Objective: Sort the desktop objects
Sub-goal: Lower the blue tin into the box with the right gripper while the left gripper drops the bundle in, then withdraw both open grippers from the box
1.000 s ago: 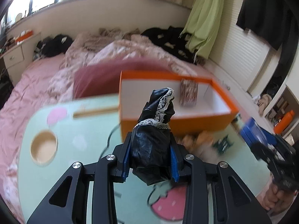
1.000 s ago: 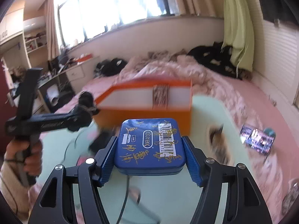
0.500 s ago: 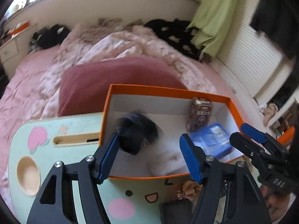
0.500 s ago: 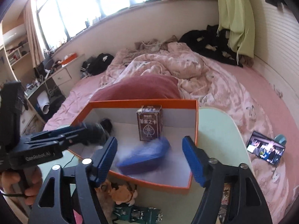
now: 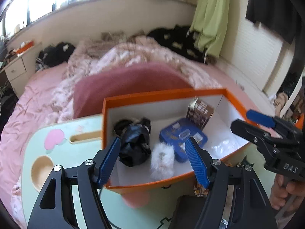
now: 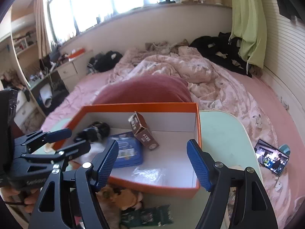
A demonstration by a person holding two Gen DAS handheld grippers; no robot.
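Where the left claw (image 5: 152, 160) filled the bottom of its own view, its jaws were opening, with nothing pinched between the blue pads, though the orange box (image 5: 133, 188) and its contents lay behind the gap. The right claw (image 6: 152, 164) likewise stood spread and empty over the box's near wall. Both claw bodies cut off the near part of the pale green worktop (image 6: 219, 133). A brown plush toy (image 6: 122, 196) and a dark green packet (image 6: 148, 216) lay on the worktop just in front of the box, half hidden by the right claw's frame; the packet's print was too blurred to read. Inside the box lay a crumpled black cloth (image 5: 133, 145), a white fluffy item (image 5: 162, 160) of uncertain kind, a blue tin (image 5: 183, 139), a tilted brown card box (image 6: 143, 131) and a clear plastic wrapper (image 6: 148, 173). Beyond it, a red cushion (image 6: 144, 89) rested on the pink bed (image 6: 266, 99); a phone (image 6: 271, 159) lay on the bed to the right.
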